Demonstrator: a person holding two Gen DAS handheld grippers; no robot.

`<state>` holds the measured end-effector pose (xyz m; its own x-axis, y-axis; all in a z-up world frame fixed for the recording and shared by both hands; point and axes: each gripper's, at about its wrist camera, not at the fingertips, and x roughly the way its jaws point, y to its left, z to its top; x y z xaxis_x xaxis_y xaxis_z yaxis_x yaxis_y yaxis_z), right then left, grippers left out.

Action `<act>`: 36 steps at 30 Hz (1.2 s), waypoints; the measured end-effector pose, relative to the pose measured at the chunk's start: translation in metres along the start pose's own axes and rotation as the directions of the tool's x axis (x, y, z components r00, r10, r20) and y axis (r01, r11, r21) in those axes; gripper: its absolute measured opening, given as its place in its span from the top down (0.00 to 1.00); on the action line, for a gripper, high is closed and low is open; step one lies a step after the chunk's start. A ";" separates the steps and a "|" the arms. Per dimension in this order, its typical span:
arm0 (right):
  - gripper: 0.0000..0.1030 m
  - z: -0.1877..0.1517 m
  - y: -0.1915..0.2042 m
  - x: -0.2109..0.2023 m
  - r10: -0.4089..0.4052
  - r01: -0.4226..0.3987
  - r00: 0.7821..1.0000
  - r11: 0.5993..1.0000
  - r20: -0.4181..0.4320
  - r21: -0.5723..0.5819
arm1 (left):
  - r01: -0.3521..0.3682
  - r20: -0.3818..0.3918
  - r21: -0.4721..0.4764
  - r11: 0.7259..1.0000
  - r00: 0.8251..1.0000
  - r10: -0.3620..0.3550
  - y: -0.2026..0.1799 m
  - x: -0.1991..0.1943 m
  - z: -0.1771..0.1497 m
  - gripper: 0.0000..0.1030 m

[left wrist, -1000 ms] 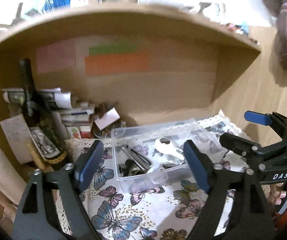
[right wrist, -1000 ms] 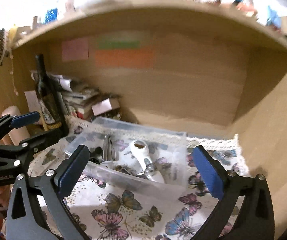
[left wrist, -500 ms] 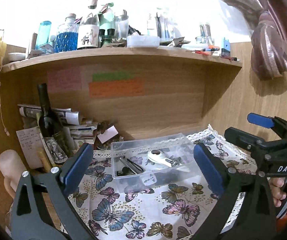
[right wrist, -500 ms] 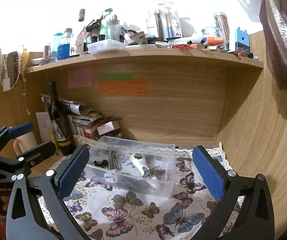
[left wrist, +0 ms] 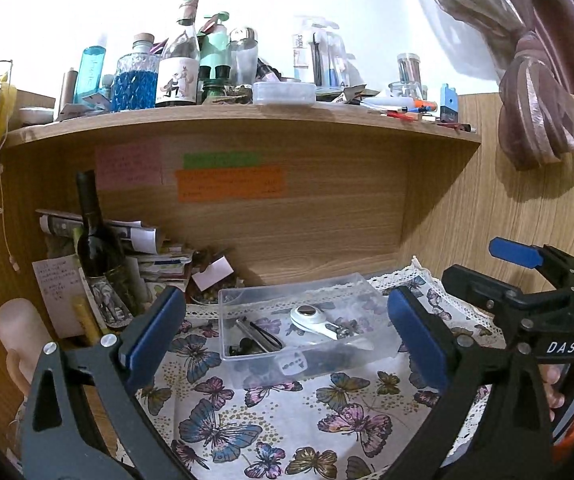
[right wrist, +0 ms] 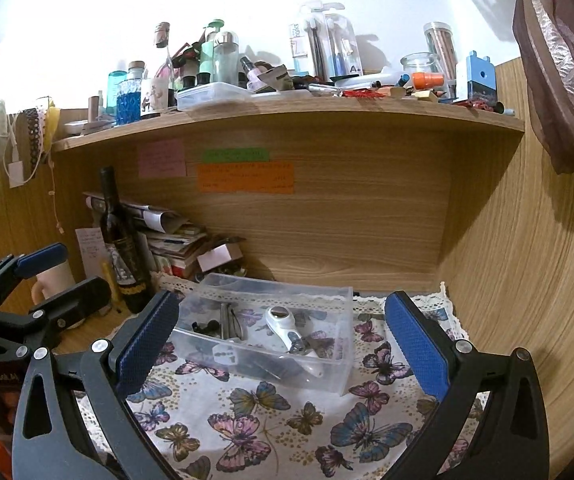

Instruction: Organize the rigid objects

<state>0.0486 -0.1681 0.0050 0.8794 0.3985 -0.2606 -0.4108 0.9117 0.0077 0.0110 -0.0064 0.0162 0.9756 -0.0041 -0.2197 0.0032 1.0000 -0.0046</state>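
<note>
Two grippers are recorded, both held back from the work with nothing between the fingers. From the left: one pale mug [left wrist: 15, 332] is seen at the desk's left edge, then one dark wine bottle [left wrist: 97, 248] standing upright in front of one stack of papers and booklets [left wrist: 143, 248]. The left gripper [left wrist: 287, 332] is noted with its two blue-padded fingers spread wide apart, empty, framing the box from in front. One clear plastic box [left wrist: 307, 364] is set on one butterfly-print cloth [left wrist: 271, 420], near the back of the alcove. Inside the box, one white rotary-style tool [left wrist: 319, 320] is counted, lying flat toward the right side; two slim metal pieces [left wrist: 253, 334] lie side by side toward the left, with small dark items beside them that cannot be counted. Three coloured notes [left wrist: 231, 184] are stuck on the back panel: one pink, one green, one orange. One wooden shelf [left wrist: 247, 120] above is crowded with bottles and jars, too many to count reliably. The right gripper [right wrist: 283, 336] is likewise recorded with both blue pads spread wide, holding nothing, the box lying beyond and between its fingers. One brown tied curtain [left wrist: 543, 120] hangs at far right.
</note>
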 end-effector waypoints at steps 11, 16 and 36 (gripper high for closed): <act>0.00 0.000 0.001 0.001 0.003 -0.003 1.000 1.000 -0.001 0.001 | -0.001 -0.004 -0.016 1.000 1.000 0.001 0.002 0.001 0.000 0.00; 0.00 0.000 0.001 0.000 0.004 -0.004 1.000 1.000 0.000 0.000 | -0.003 -0.004 -0.020 1.000 1.000 0.003 0.002 0.002 0.000 0.00; 0.00 0.000 0.002 0.000 0.012 -0.012 1.000 1.000 0.013 0.001 | 0.002 -0.013 -0.026 1.000 1.000 -0.003 0.001 0.004 -0.002 0.00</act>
<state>0.0480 -0.1659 0.0046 0.8774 0.4104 -0.2484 -0.4209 0.9070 0.0119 0.0146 -0.0050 0.0131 0.9726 -0.0070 -0.2323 0.0000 0.9995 -0.0302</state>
